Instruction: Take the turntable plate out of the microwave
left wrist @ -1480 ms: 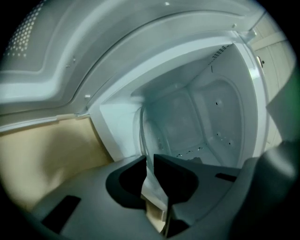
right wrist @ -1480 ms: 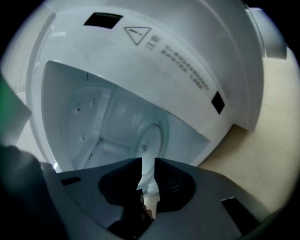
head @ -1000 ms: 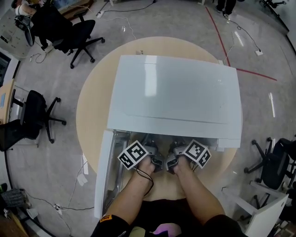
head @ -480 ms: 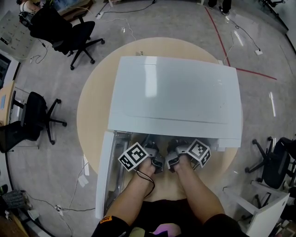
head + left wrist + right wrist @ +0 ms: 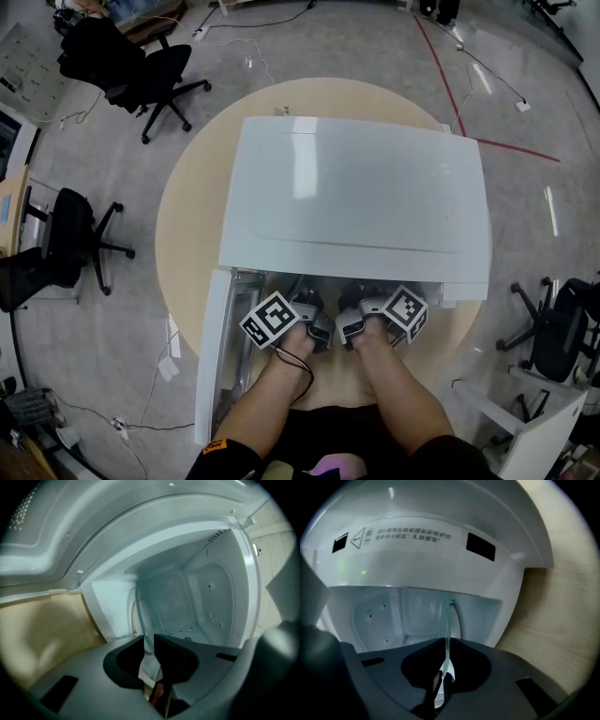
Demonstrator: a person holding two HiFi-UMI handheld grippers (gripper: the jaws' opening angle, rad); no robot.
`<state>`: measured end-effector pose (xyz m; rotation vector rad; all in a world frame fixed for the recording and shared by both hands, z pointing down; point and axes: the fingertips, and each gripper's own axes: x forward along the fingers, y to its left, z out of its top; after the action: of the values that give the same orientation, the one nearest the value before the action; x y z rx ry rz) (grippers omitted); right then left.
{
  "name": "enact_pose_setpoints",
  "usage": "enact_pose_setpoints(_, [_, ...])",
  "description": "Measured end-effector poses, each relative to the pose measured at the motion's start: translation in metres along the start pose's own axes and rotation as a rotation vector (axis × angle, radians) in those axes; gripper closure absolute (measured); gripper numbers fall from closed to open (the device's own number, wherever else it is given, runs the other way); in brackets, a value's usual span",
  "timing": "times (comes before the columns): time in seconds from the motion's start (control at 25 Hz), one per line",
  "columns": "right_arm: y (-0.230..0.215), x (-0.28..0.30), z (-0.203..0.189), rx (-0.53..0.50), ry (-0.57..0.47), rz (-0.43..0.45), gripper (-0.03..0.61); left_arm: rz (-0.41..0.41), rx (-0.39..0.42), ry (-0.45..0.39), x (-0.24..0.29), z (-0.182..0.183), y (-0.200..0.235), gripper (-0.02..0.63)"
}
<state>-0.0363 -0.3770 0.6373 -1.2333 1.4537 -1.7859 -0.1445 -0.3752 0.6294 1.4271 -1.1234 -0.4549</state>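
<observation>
Pinching the clear rim of the turntable plate (image 5: 140,613), the fingers of my left gripper (image 5: 149,641) press on the glass from both sides, and my right gripper (image 5: 446,644) clamps the same plate edge-on between its own two jaws. The plate hangs between both grippers at the mouth of the white microwave (image 5: 356,187), its far part reaching into the cavity. The door (image 5: 212,356) stands swung open at my left, and the microwave rests on a round wooden table (image 5: 183,216).
</observation>
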Motion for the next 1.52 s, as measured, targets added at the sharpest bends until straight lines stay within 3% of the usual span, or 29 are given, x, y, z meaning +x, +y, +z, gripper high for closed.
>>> enact_pose_setpoints(0.68, [0.008, -0.008, 0.000, -0.020, 0.000, 0.032, 0.538, -0.038, -0.053, 0.020, 0.016, 0.000, -0.010, 0.472])
enact_pose_setpoints(0.96, [0.009, -0.013, -0.006, -0.035, 0.018, 0.048, 0.537, 0.000, -0.066, 0.007, 0.026, 0.009, -0.004, 0.473])
enact_pose_setpoints(1.36, [0.001, -0.014, -0.007, -0.041, 0.014, 0.066, 0.537, -0.031, -0.175, 0.002, 0.018, 0.003, -0.001, 0.531])
enact_pose_setpoints(1.52, [0.005, -0.007, -0.007, -0.049, 0.015, 0.099, 0.537, -0.037, -0.175, -0.005, 0.016, 0.009, -0.005, 0.540])
